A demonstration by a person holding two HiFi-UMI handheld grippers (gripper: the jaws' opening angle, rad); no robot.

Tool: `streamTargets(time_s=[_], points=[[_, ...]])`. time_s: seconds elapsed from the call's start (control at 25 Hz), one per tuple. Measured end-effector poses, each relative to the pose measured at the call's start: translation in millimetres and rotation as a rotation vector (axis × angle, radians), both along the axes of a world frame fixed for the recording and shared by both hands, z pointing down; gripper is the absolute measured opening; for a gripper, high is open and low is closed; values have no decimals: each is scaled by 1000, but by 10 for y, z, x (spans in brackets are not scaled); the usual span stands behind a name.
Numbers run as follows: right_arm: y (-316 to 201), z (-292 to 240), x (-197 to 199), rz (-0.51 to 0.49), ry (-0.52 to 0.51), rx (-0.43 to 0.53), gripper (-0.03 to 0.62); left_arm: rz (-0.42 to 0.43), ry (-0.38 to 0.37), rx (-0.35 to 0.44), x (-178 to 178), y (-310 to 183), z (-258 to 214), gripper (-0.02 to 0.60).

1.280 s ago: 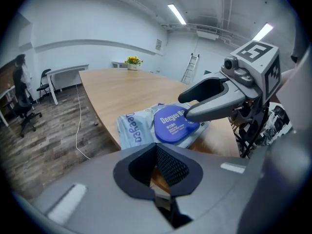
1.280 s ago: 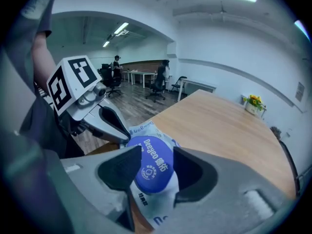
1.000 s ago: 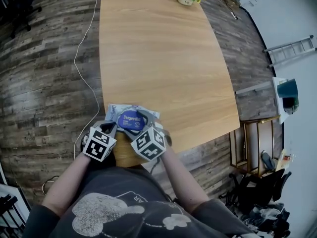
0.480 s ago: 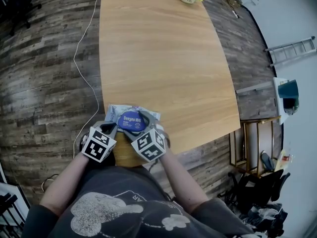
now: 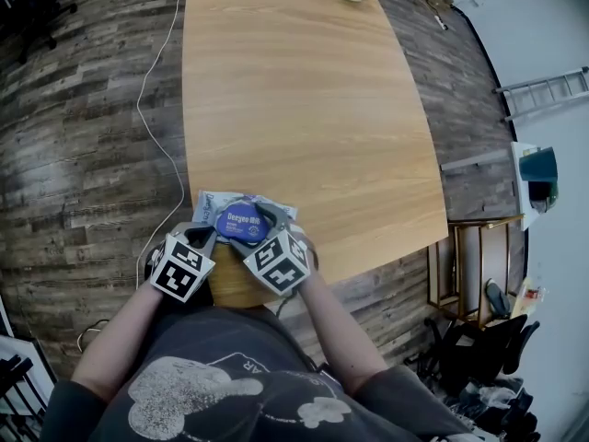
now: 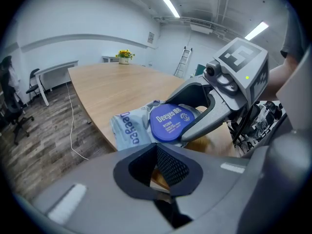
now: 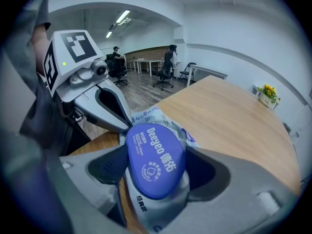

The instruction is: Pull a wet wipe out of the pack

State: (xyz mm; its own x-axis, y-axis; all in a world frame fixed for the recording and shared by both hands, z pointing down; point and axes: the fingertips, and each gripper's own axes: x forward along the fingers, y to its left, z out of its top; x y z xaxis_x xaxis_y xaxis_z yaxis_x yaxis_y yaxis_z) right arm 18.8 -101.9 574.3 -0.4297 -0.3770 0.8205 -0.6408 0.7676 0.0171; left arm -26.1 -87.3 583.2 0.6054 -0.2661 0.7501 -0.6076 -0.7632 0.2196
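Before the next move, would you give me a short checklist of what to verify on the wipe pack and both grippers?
1. Wet wipe pack rests on the table, near its front edge: ok.
2. Right gripper holds the pack, with its jaws on either side of the blue lid: ok.
3. Left gripper is free for the pull, its jaws shut on nothing: ok.
4. Lid open: not ok, it looks flat and closed.
5. A wipe showing to grab: not ok, none visible.
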Motion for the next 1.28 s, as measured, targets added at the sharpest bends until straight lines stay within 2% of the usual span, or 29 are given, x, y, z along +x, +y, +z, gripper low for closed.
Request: streamTargets(time_s=[0.2,0.36,0.48,0.96,1.28], points=[[-6,-7,-6,6,22,-16,356,0,-16,18,10,2,-1,18],[6,-10,-22,20,97,65,361,10,-9,2,11,0,1,18],[5,-1,-30,25,128,92,362,11,-15,-3,7,-8,7,18],[-21,7,-25,15,29,-65,353,-5,-4,6,13,-27,-26,17],[-22,-32,-11,22,-21,-106,351,-2,4,1,20,-20,-20,17]])
